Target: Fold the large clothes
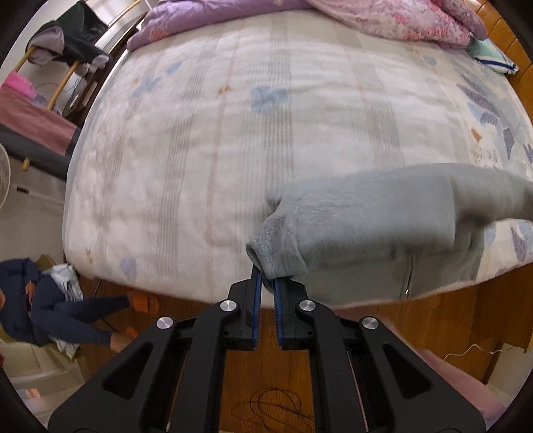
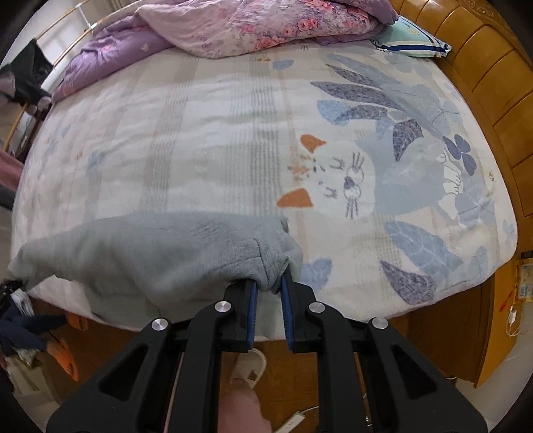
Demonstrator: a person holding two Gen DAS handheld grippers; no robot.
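Both grippers pinch the grey fleece garment [image 1: 366, 226] above the bed's near edge: the left gripper [image 1: 267, 286] nips a cuff at lower centre, the right gripper [image 2: 268, 283] another bunched end. Keeping even tension should lay it flat on the patterned blanket [image 2: 206, 140]. Motion blur hides the garment's shape; its far end runs off frame.

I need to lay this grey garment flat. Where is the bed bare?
Bare: the bed's middle, between the grey fleece garment at the near edge and the purple and pink floral quilts at the far end. Crowded: that far end, with a teal pillow.
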